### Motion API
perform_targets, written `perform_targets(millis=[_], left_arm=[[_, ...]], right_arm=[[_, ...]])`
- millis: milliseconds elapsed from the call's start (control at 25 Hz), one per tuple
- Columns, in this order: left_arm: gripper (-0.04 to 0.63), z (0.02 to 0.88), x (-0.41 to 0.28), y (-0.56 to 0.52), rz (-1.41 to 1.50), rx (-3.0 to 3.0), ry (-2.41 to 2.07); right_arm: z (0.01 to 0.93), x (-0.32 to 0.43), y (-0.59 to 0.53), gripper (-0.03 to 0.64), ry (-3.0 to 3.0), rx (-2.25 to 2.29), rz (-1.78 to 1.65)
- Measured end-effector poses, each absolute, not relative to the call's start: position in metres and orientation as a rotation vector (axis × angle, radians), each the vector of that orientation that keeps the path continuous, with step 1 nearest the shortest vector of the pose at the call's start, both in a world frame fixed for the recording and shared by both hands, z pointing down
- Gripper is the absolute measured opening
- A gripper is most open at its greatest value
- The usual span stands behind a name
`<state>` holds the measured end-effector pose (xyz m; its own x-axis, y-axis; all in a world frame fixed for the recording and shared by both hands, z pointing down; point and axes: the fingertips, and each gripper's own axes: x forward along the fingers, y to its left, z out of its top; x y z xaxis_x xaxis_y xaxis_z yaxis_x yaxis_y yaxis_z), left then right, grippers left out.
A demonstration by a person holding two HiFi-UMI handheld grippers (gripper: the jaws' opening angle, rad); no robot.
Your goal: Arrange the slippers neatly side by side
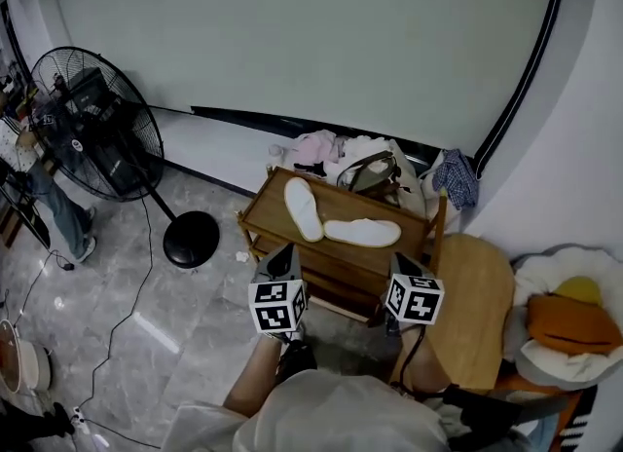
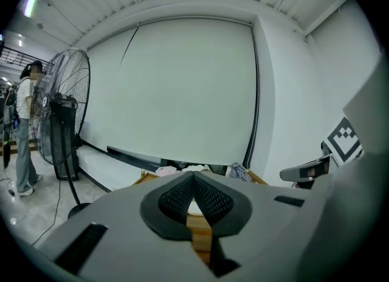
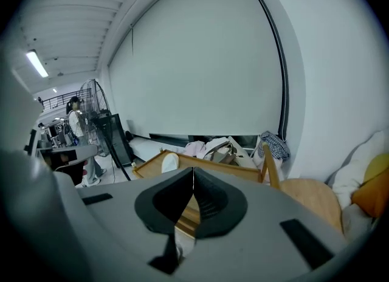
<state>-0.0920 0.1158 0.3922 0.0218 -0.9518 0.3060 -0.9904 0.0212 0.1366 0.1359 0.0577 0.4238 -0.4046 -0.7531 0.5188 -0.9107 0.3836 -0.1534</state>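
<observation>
Two white slippers lie soles-up on a low wooden table [image 1: 263, 208]. One slipper [image 1: 303, 208] points away at a slant, and the other slipper [image 1: 362, 232] lies crosswise to its right, so their near ends almost meet. My left gripper [image 1: 282, 255] hovers at the table's near edge, shut and empty. My right gripper [image 1: 399, 265] is beside it, also shut with nothing held. In the left gripper view the jaws [image 2: 194, 174] meet at their tips. In the right gripper view the closed jaws [image 3: 193, 170] point over the table, where one slipper [image 3: 169, 161] shows.
A big standing fan [image 1: 92, 133] with a round base [image 1: 191, 239] is at the left, its cable trailing over the tiled floor. Clothes and a bag [image 1: 368, 168] are piled behind the table. A round wooden stool [image 1: 477, 309] and cushions [image 1: 569, 323] are at the right. A person [image 1: 54, 202] stands far left.
</observation>
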Motion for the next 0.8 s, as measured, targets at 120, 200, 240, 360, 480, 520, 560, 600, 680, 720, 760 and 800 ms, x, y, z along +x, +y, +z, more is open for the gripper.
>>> perform_targets(millis=[120, 200, 240, 360, 480, 520, 560, 600, 680, 720, 760, 800], left_arm=[[0.015, 0.386, -0.106, 0.09, 0.172, 2.013, -1.989], [0.015, 0.385, -0.115, 0.076, 0.177, 2.022, -1.982], [0.015, 0.383, -0.121, 0.068, 0.175, 2.025, -1.979], [0.015, 0.379, -0.139, 0.046, 0.171, 2.035, -1.972], [0.015, 0.379, -0.158, 0.024, 0.177, 2.039, -1.96], [0.015, 0.379, -0.165, 0.016, 0.178, 2.041, -1.955], [0.015, 0.38, -0.17, 0.008, 0.179, 2.043, -1.95], [0.015, 0.38, -0.176, 0.0, 0.181, 2.046, -1.945], [0.015, 0.381, -0.186, -0.015, 0.185, 2.058, -1.932], [0.015, 0.381, -0.191, -0.023, 0.186, 2.066, -1.925], [0.015, 0.38, -0.194, -0.031, 0.186, 2.075, -1.917], [0.015, 0.38, -0.198, -0.038, 0.186, 2.085, -1.908]], right_arm=[[0.416, 0.121, 0.036, 0.034, -2.288, 1.458, 0.582], [0.414, 0.112, 0.023, 0.034, -2.279, 1.469, 0.579], [0.413, 0.107, 0.016, 0.034, -2.274, 1.472, 0.58], [0.409, 0.089, -0.004, 0.034, -2.272, 1.472, 0.577], [0.405, 0.07, -0.024, 0.034, -2.27, 1.481, 0.575], [0.405, 0.064, -0.031, 0.034, -2.268, 1.486, 0.575], [0.404, 0.059, -0.038, 0.034, -2.265, 1.492, 0.576], [0.404, 0.054, -0.045, 0.034, -2.262, 1.5, 0.578], [0.403, 0.045, -0.058, 0.034, -2.256, 1.519, 0.581], [0.403, 0.041, -0.063, 0.034, -2.252, 1.531, 0.583], [0.402, 0.038, -0.069, 0.034, -2.246, 1.545, 0.585], [0.402, 0.036, -0.073, 0.034, -2.239, 1.559, 0.587]])
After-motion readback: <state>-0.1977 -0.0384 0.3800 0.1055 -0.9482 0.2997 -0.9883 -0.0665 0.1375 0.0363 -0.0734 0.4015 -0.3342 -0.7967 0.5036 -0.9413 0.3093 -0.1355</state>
